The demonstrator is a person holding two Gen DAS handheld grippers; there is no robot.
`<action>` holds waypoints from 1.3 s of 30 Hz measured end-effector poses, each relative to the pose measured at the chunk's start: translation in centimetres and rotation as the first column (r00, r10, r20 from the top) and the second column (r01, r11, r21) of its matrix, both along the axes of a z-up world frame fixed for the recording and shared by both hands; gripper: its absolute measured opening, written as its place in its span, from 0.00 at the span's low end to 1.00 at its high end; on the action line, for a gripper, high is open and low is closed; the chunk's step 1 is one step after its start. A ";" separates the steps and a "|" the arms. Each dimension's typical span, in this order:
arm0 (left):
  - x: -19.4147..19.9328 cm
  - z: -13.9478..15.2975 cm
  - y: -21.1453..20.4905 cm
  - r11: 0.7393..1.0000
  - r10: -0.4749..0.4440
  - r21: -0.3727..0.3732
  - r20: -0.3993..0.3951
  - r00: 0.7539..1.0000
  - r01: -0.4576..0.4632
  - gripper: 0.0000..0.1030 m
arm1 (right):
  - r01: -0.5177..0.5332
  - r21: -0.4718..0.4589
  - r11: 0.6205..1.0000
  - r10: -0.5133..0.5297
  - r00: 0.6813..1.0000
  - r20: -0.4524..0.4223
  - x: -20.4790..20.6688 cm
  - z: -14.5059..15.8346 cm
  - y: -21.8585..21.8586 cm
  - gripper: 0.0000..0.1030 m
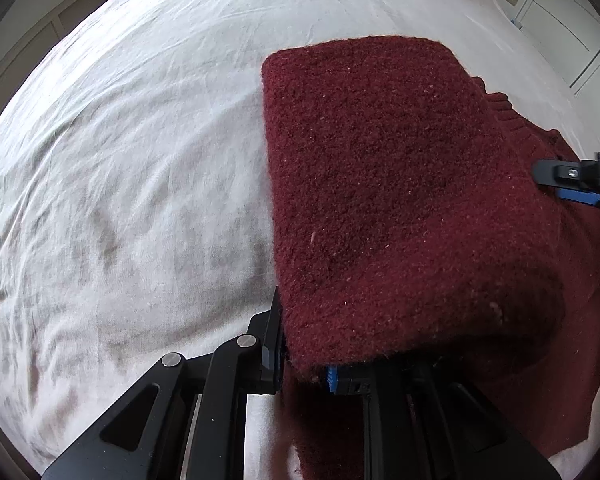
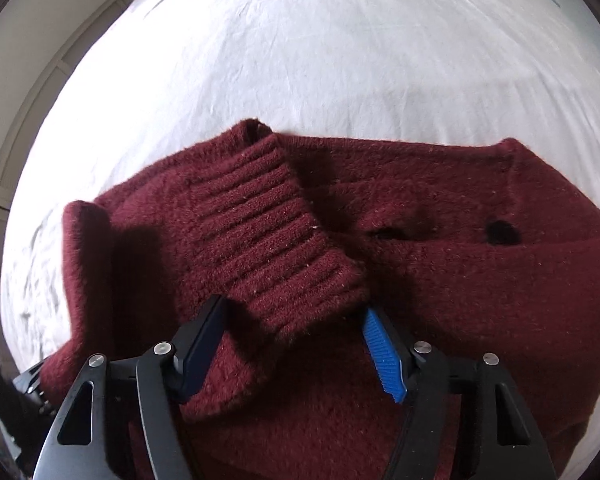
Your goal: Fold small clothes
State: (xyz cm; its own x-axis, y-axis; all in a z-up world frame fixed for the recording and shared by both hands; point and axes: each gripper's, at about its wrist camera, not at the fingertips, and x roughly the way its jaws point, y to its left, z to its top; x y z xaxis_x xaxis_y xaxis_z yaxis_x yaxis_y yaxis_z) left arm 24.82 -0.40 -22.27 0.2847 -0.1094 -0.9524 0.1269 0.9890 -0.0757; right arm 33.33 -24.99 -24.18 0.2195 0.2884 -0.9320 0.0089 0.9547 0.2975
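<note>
A dark red knitted sweater lies on a white bed sheet. My left gripper is shut on a thick fold of the sweater's edge, lifted above the sheet. My right gripper is open, its jaws wide apart on either side of the ribbed cuff of a sleeve folded across the sweater body. The cuff lies between the fingers, not pinched. The right gripper also shows at the right edge of the left wrist view. A dark button shows on the body.
The wrinkled white sheet spreads to the left and beyond the sweater. Wall and cupboard panels stand beyond the bed. The bed's edge and a pale wall lie at the left.
</note>
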 end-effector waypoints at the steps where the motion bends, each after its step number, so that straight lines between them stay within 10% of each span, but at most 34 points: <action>1: -0.2 -0.2 0.0 1.000 -0.001 0.001 0.002 1.000 0.001 0.14 | -0.009 -0.003 1.000 0.009 1.000 0.016 0.0 0.1 0.2 0.47; 2: -0.3 -0.2 0.0 1.000 -0.001 0.000 0.004 1.000 0.001 0.14 | -0.016 -0.002 1.000 0.016 0.999 0.029 0.0 0.4 0.4 0.25; 4: -0.5 -0.3 0.0 1.000 0.000 -0.005 0.004 1.000 0.000 0.14 | -0.040 0.019 0.999 0.039 0.997 0.068 -0.2 1.5 0.6 0.12; 19: -1.0 0.0 1.6 0.999 0.016 -0.036 0.001 1.000 -0.016 0.15 | 0.101 -0.080 0.992 -0.065 0.928 0.368 -7.3 11.7 -7.5 0.09; 39: -1.4 -0.6 -0.4 0.992 -0.033 0.119 0.008 0.999 0.032 0.16 | 0.191 -0.131 0.973 -0.169 0.971 0.167 -12.4 -1.3 -15.4 0.12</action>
